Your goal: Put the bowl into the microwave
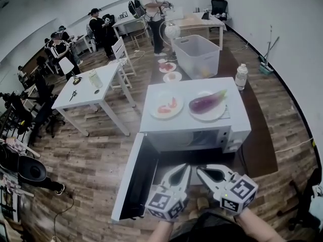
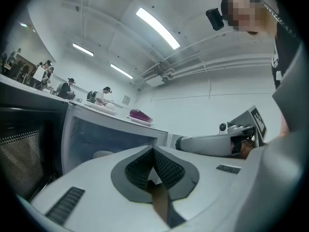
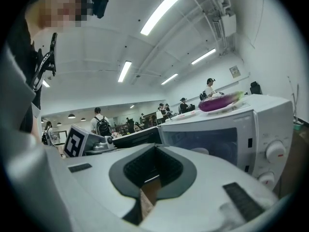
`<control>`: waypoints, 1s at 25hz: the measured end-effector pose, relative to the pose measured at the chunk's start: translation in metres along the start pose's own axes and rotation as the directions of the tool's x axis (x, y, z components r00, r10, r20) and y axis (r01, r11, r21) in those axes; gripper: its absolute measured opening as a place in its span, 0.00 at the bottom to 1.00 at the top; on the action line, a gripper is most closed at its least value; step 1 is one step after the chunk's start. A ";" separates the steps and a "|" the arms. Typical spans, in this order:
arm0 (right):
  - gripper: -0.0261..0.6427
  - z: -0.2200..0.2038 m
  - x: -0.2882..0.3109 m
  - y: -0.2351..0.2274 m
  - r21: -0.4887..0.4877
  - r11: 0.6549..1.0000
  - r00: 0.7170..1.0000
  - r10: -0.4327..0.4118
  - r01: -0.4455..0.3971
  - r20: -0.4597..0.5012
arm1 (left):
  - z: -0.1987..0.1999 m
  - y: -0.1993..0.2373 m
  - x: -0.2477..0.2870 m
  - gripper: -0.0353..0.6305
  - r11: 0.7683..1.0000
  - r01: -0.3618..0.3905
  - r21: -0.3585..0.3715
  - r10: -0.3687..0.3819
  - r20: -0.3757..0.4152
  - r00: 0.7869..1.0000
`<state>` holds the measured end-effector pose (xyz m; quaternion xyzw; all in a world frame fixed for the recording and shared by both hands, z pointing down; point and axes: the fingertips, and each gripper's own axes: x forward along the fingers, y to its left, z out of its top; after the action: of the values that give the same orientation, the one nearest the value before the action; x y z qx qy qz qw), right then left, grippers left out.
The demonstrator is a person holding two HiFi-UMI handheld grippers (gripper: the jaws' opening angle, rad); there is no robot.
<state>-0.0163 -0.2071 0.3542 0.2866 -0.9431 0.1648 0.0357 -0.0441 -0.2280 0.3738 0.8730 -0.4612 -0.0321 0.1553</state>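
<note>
Pale rounded bowl [image 2: 102,154] — apparently already inside the white microwave [image 1: 194,136], straight ahead of both jaws, its door [image 1: 128,180] swung open. Left gripper [image 1: 184,169] and right gripper [image 1: 201,170] sit side by side before the cavity — both closed, empty, neither nearer.

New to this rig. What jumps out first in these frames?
The white microwave sits at centre, its door standing wide open to the left. On its top lies a purple eggplant on a plate, beside a second plate of red slices. Just below, the left gripper and right gripper hang side by side before the opening, both shut and empty.
</note>
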 end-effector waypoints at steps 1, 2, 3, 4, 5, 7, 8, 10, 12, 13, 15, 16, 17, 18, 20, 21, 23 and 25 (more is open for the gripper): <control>0.04 0.001 -0.002 -0.001 0.001 1.000 1.000 -0.006 0.006 0.004 | 0.002 0.001 -0.001 0.05 1.000 -0.003 -0.001 0.003 0.007 1.000; 0.04 0.002 -0.003 -0.002 -0.001 1.000 1.000 -0.012 0.012 0.008 | 0.004 0.002 -0.002 0.05 1.000 -0.005 -0.002 0.005 0.013 1.000; 0.04 0.003 -0.005 -0.004 -0.003 1.000 1.000 -0.017 0.017 0.010 | 0.005 0.004 -0.003 0.05 1.000 -0.007 -0.003 0.007 0.017 1.000; 0.04 0.003 -0.006 -0.006 -0.005 1.000 1.000 -0.021 0.022 0.010 | 0.006 0.006 -0.003 0.05 1.000 -0.009 -0.003 0.009 0.020 1.000; 0.04 0.003 -0.007 -0.008 -0.006 1.000 1.000 -0.024 0.024 0.010 | 0.007 0.008 -0.003 0.05 1.000 -0.013 -0.003 0.013 0.022 1.000; 0.04 0.004 -0.007 -0.011 -0.008 1.000 1.000 -0.027 0.027 0.007 | 0.009 0.012 -0.004 0.05 1.000 -0.020 -0.007 0.020 0.026 0.999; 0.04 0.004 -0.007 -0.011 -0.008 1.000 1.000 -0.026 0.026 0.006 | 0.009 0.013 -0.004 0.05 1.000 -0.022 -0.011 0.023 0.028 0.999; 0.04 0.004 -0.006 -0.010 -0.008 1.000 1.000 -0.017 0.017 0.003 | 0.010 0.015 -0.005 0.05 0.999 -0.025 -0.020 0.026 0.031 0.999; 0.04 0.005 -0.005 -0.008 -0.017 1.000 1.000 -0.005 0.005 0.002 | 0.009 0.015 -0.005 0.05 0.999 -0.025 -0.028 0.025 0.033 0.999; 0.04 0.005 -0.004 -0.008 -0.021 1.000 1.000 0.001 -0.001 0.001 | 0.009 0.016 -0.004 0.05 0.999 -0.024 -0.033 0.025 0.035 0.999; 0.04 0.005 -0.002 -0.007 -0.015 1.000 1.000 0.009 -0.009 -0.002 | 0.009 0.018 -0.002 0.05 0.998 -0.024 -0.053 0.026 0.039 0.999; 0.04 0.005 -0.001 -0.006 -0.009 1.000 1.000 0.012 -0.012 -0.002 | 0.010 0.020 -0.002 0.05 0.998 -0.025 -0.062 0.028 0.042 0.999; 0.04 0.005 -0.001 -0.006 -0.002 1.000 1.000 0.016 -0.016 0.000 | 0.011 0.022 -0.001 0.05 0.997 -0.027 -0.070 0.031 0.044 0.999; 0.04 0.005 -0.001 -0.006 0.005 1.000 1.000 0.019 -0.019 0.003 | 0.012 0.024 -0.001 0.05 0.997 -0.030 -0.074 0.034 0.047 0.998; 0.04 0.005 0.000 -0.007 0.015 1.000 1.000 0.025 -0.025 0.007 | 0.014 0.026 -0.002 0.05 0.996 -0.034 -0.077 0.038 0.050 0.998; 0.04 0.005 0.000 -0.008 0.015 0.999 1.000 0.029 -0.029 0.009 | 0.014 0.027 -0.001 0.05 0.996 -0.036 -0.078 0.040 0.051 0.998; 0.04 0.003 0.000 -0.010 0.007 0.999 0.999 0.035 -0.035 0.009 | 0.014 0.029 -0.001 0.05 0.996 -0.041 -0.082 0.045 0.050 0.998; 0.04 0.001 0.000 -0.012 0.013 0.999 0.999 0.035 -0.035 0.002 | 0.013 0.031 0.000 0.05 0.995 -0.047 -0.090 0.051 0.048 0.998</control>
<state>-0.0097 -0.2172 0.3566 0.2704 -0.9469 0.1713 0.0303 -0.0716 -0.2471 0.3711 0.8526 -0.4844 -0.0705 0.1829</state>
